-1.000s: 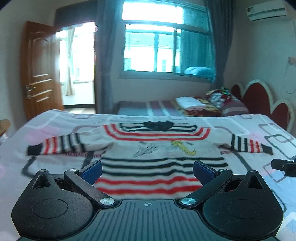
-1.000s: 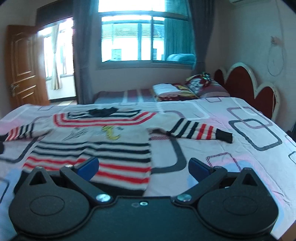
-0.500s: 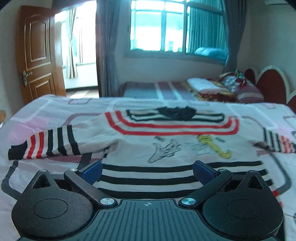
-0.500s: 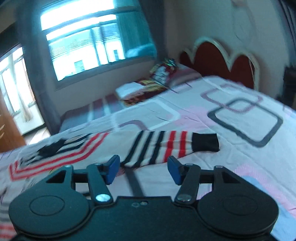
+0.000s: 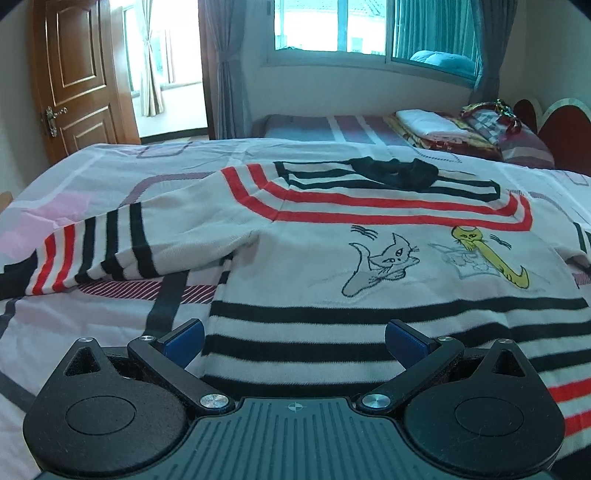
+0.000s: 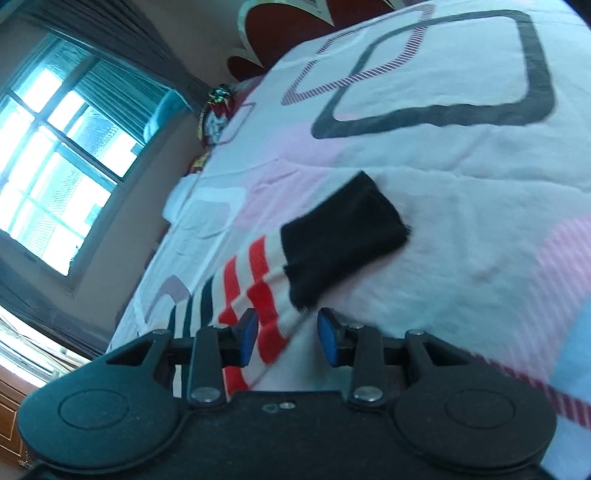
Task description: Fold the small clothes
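A small white sweater (image 5: 369, 258) with red and black stripes and two cat drawings lies flat, front up, on the bed. Its left sleeve (image 5: 110, 247) stretches out to the left. My left gripper (image 5: 293, 338) is open and empty, low over the sweater's striped lower body near its left edge. In the right wrist view the right sleeve's end (image 6: 266, 295) with its black cuff (image 6: 340, 243) lies on the sheet. My right gripper (image 6: 286, 338) is tilted and partly closed, its blue pads either side of the sleeve just behind the cuff, with a gap still showing.
The bed sheet (image 5: 92, 195) is white with pink and grey square patterns. A second bed with folded bedding (image 5: 436, 125) stands beyond, under the window. A wooden door (image 5: 77, 77) is at far left. A red headboard (image 6: 280, 22) is at the bed's right end.
My left gripper has moved forward and lower over the sweater. My right gripper has swung right to the sleeve cuff, tilted, and narrowed its jaws around the sleeve.
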Available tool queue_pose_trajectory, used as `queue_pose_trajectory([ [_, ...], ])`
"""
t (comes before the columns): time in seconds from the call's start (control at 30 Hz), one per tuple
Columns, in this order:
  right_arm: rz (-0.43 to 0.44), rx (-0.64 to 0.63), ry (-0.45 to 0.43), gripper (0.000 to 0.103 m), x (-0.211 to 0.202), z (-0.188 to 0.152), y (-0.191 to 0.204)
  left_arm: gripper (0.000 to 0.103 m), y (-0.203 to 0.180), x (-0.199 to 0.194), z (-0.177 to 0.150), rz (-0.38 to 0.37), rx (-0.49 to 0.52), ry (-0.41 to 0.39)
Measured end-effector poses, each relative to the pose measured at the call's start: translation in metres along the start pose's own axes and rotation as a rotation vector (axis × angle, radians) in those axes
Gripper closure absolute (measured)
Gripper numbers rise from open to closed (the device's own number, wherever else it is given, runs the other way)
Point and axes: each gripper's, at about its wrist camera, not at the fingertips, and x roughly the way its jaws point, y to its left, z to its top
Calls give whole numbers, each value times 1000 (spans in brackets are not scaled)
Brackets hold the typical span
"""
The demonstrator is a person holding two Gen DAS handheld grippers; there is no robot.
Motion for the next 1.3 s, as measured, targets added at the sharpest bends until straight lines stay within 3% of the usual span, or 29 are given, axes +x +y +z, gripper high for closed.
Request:
queue_pose_trajectory([
  [0.13, -22, 7, -10, 95, 13, 14, -1, 0, -8, 6, 8, 2, 20, -5],
  [0.27, 30, -151, -105, 96, -19, 21, 24, 0, -8, 10, 13, 20, 32, -16],
  [0.3, 4, -215, -115, 96, -18, 19, 28, 0, -7, 14, 14, 29, 31, -6],
  [0.33, -88, -261, -70, 96, -4, 17, 27, 0, -5, 17, 14, 37, 31, 8],
  [0.37, -132, -225, -7, 96, 9, 17, 18, 0, -4, 19, 14, 46, 33, 18],
  [0.43, -105, -198, -20, 94, 7, 21, 17, 0, 1, 18, 13, 63, 36, 11],
  [0.53, -111, -155, -35, 72, 8, 26, 17, 0, 12, 17, 10, 80, 3, 15],
  [0.6, -129, -137, -26, 79, 10, 29, 15, 0, 20, 17, 9, 88, -10, 10],
  [0.67, -176, -224, -28, 95, 12, 28, 30, 0, 29, 17, 6, 97, -22, 9],
  [0.77, -161, -404, -117, 95, 5, 15, 78, 0, 43, 18, 3, 131, -53, 14],
  [0.9, 21, -653, -127, 95, 0, -42, 165, 0, 66, 18, 0, 151, -131, 10],
  [1.07, 243, -827, 58, 95, 15, -152, 245, 0, 91, 8, 0, 85, -226, -19],
  [1.23, 335, -962, 236, 95, 33, -244, 283, 0, 109, 2, 6, 71, -264, -53],
  [1.27, 330, -995, 295, 90, 42, -259, 283, 0, 109, 3, 8, 66, -270, -58],
  [1.3, 344, -1019, 282, 87, 44, -269, 284, 0, 109, 5, 11, 52, -278, -60],
])
